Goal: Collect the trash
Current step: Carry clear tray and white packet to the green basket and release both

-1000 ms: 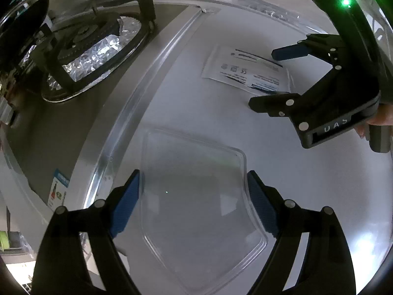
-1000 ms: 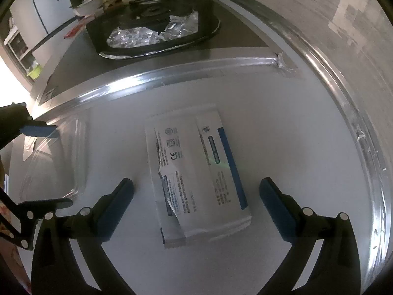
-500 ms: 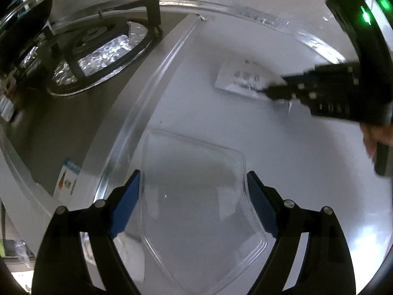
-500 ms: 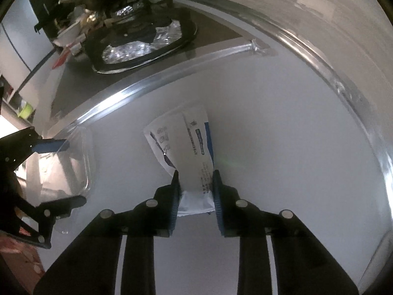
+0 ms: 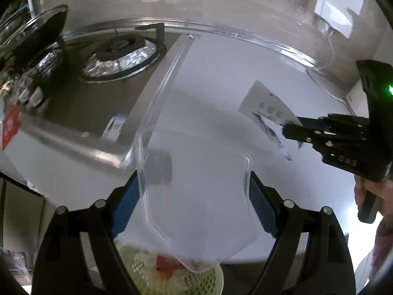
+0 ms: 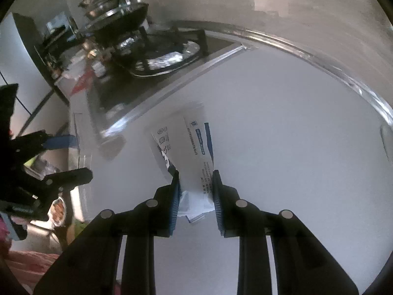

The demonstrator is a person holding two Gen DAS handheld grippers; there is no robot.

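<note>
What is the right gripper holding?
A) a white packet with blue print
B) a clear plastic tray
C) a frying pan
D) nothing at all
A: in the right wrist view the right gripper is shut on the white packet, its end pinched between the blue pads; the clear tray sits in the left gripper instead.

The left black two-finger tool with blue pads [image 5: 194,196] points steeply downward, its jaws spread wide with the pads pressed against both edges of a clear plastic tray lid [image 5: 196,196]. The right tool [image 6: 195,191] also tilts downward, jaws drawn narrow and clamped on a crumpled white-and-blue paper packet [image 6: 194,152]. A hand [image 5: 373,196] grips its handle.
</note>
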